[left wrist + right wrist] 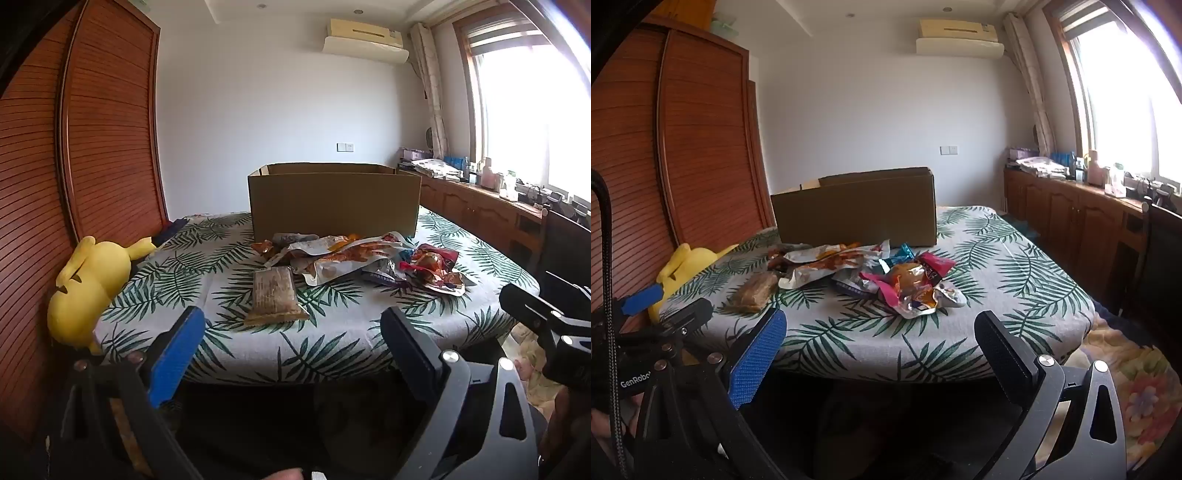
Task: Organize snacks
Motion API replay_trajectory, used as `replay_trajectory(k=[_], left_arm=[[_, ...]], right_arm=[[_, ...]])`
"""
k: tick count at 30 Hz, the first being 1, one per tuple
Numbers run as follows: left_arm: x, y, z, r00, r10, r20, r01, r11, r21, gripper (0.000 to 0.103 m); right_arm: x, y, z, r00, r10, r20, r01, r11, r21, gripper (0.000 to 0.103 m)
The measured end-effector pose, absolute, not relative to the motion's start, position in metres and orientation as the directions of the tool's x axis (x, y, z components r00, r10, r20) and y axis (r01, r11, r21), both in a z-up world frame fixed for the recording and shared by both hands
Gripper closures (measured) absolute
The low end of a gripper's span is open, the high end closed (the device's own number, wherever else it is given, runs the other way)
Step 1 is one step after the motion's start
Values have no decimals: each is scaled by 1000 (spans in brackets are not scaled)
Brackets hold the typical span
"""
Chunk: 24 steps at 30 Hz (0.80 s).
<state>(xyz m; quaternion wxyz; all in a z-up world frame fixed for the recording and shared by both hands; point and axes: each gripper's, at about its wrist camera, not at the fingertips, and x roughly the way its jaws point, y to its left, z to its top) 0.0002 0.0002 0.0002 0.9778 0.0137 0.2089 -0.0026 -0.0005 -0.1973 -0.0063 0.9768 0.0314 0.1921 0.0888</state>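
Nearest to the viewer, two handheld black metal grippers are held side by side at the near edge of a table, both tilted slightly downward. The left gripper (293,325) has its jaws spread wide apart, one finger faced with a blue textured pad (173,362) and the other black, with nothing between them. The right gripper (881,330) is spread equally wide and also empty; its blue pad (757,360) sits on its left finger.

Beyond the fingertips lies the table, covered in a white cloth printed with green palm leaves (332,332). Closest on the cloth is a flat rectangular clear-wrapped pack of brown biscuits (275,295), lying a little apart from the rest. Just behind it is a loose heap of crinkled snack packets (354,258): white and orange bags in the middle, and pink, red and silver wrappers (912,284) toward the right side. All snacks rest on the cloth, outside the box.

Directly behind the heap, touching or nearly touching it, stands a large open-topped brown cardboard box (334,203); its inside is hidden from view.

At the table's left edge, a yellow plush toy (88,284) leans by a tall reddish-brown slatted wooden wardrobe (107,129). Farther back is a white wall with a cream air conditioner (365,37) mounted high, and to the right a bright window (535,122) above a cluttered low wooden cabinet (469,203).
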Motion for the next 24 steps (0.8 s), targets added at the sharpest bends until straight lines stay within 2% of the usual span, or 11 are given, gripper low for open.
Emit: replay_trajectory(k=[24], left_arm=[[1,3,3,916,0,-401,9,1000,21,6]], right_arm=[[2,-196,-7,912,182,-368,-160,983,90,0]])
